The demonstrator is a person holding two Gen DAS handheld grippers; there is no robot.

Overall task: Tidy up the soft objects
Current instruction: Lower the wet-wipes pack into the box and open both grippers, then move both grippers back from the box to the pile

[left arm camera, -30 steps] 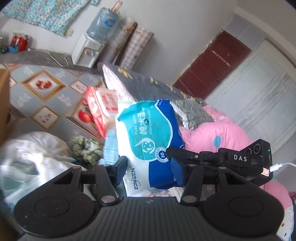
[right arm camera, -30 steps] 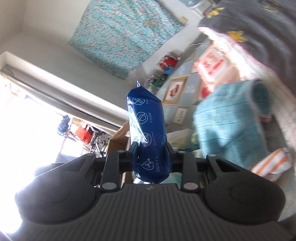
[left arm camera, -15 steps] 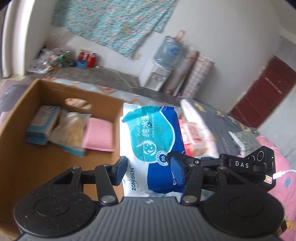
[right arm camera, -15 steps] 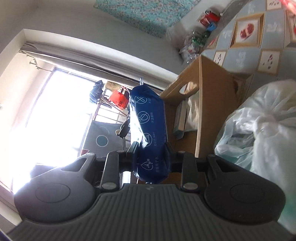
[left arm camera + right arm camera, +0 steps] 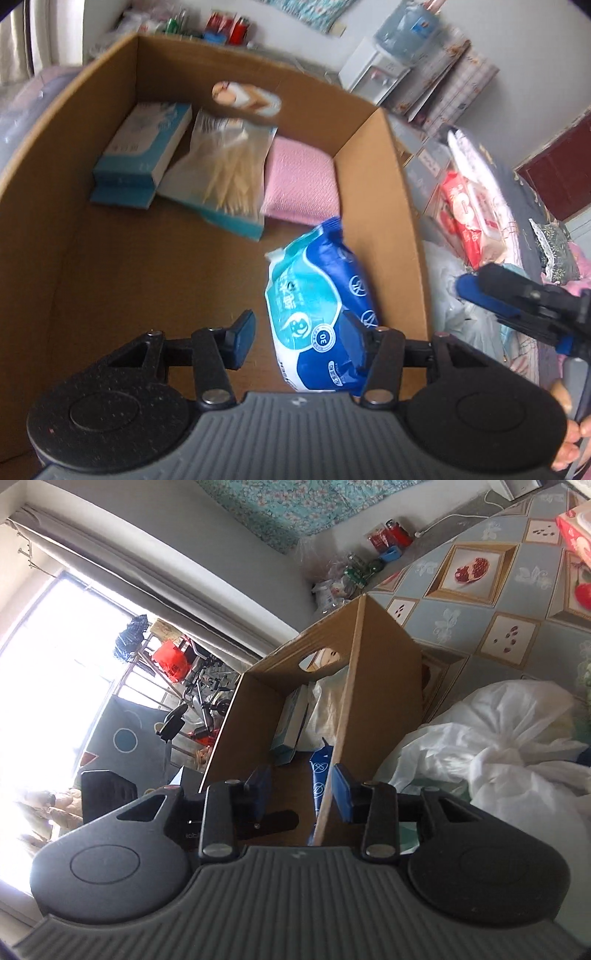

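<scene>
**Operator:** State the hazard.

**Me:** The cardboard box [image 5: 373, 206] lies directly ahead of and below both grippers. My right gripper [image 5: 301, 794] straddles the top edge of the box's near wall. Its jaws are opening and press on nothing. A careless withdrawal could snag that wall and drag the box. The wipes pack [image 5: 314, 295] is inside the box, just ahead of my left gripper [image 5: 299, 336]. It leans toward the right-hand wall and may topple. The left jaws stand apart and grip nothing, but one finger is close enough to nudge the pack.

**Operator:** List the contents.

**Me:** At the far end of the box, largest first, are a pink pad [image 5: 303, 188], a bag of swabs [image 5: 225, 173] and a tissue box [image 5: 144, 155].
</scene>
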